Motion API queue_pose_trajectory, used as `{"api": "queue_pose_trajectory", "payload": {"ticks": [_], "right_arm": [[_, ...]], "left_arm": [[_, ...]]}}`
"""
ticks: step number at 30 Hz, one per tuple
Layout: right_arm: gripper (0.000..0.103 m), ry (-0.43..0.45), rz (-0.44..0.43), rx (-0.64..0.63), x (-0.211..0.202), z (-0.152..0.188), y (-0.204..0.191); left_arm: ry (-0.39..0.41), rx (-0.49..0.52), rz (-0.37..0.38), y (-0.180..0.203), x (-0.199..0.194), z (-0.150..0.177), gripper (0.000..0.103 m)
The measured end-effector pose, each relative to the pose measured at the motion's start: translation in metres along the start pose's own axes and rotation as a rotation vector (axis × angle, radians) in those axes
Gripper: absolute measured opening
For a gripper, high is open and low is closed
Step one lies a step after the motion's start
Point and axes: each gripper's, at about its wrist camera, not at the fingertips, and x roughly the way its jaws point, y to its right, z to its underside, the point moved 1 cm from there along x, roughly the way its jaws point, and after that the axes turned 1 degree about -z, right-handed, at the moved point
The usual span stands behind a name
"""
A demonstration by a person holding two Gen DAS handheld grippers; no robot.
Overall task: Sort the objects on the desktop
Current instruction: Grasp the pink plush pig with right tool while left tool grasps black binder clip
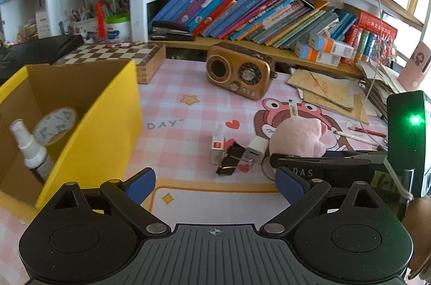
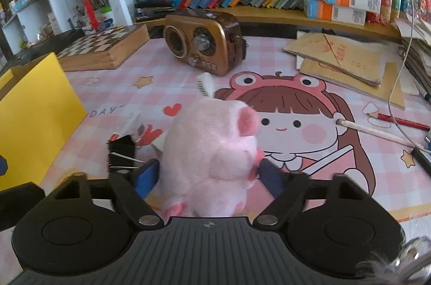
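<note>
We are clamping the right tongs [image 2: 207, 177] around the pink plush toy [image 2: 212, 150] sitting between their blue pads on the desk [image 2: 336, 177], squeezing low and evenly, while our left tongs [image 1: 215, 184] are hanging released, the yellow box [image 1: 89, 123] to their left.

desk mat [image 1: 188, 85]: pink check | left: yellow box [image 1: 107, 123] | far: radio [image 1: 238, 69], chessboard [image 1: 113, 53] | near: plush [image 2: 212, 147], binder clip [image 1: 230, 159] | right: pencil [image 2: 401, 119]
</note>
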Motion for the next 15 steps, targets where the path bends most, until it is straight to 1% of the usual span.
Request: {"api": "queue_pose_trajectory", "payload": {"ticks": [1,2,5,7,9,10,11,12,13,14,15], "right_arm": [[0.062,0.009,0.008,0.000,-0.002,-0.001,0.003],[0.060,0.017,0.026,0.003,-0.005,-0.001,0.007],[0.058,0.033,0.044,0.053,-0.016,0.001,0.024],[0.058,0.032,0.044,0.071,-0.024,0.004,0.033],[0.058,0.026,0.044,0.076,-0.030,0.007,0.037],[0.059,0.020,0.042,0.076,-0.034,0.009,0.039],[0.059,0.016,0.042,0.075,-0.036,0.011,0.039],[0.059,0.012,0.043,0.074,-0.038,0.014,0.039],[0.059,0.011,0.046,0.076,-0.040,0.015,0.039],[0.059,0.010,0.048,0.079,-0.043,0.017,0.038],[0.059,0.008,0.047,0.084,-0.045,0.019,0.039]], "left_arm": [[-0.003,0.006,0.016,0.002,0.002,0.000,0.097],[-0.004,0.011,0.037,0.005,0.005,-0.001,0.097],[-0.017,0.013,0.070,0.010,0.015,-0.002,0.095],[-0.018,0.022,0.069,0.014,0.025,-0.003,0.095],[-0.022,0.032,0.070,0.017,0.038,-0.004,0.093],[-0.027,0.036,0.075,0.018,0.045,-0.005,0.088],[-0.033,0.040,0.087,0.019,0.051,-0.005,0.079],[-0.041,0.044,0.099,0.020,0.059,-0.006,0.073],[-0.052,0.051,0.101,0.021,0.067,-0.007,0.061],[-0.063,0.059,0.098,0.022,0.074,-0.008,0.053],[-0.067,0.068,0.087,0.023,0.080,-0.008,0.052]]}}
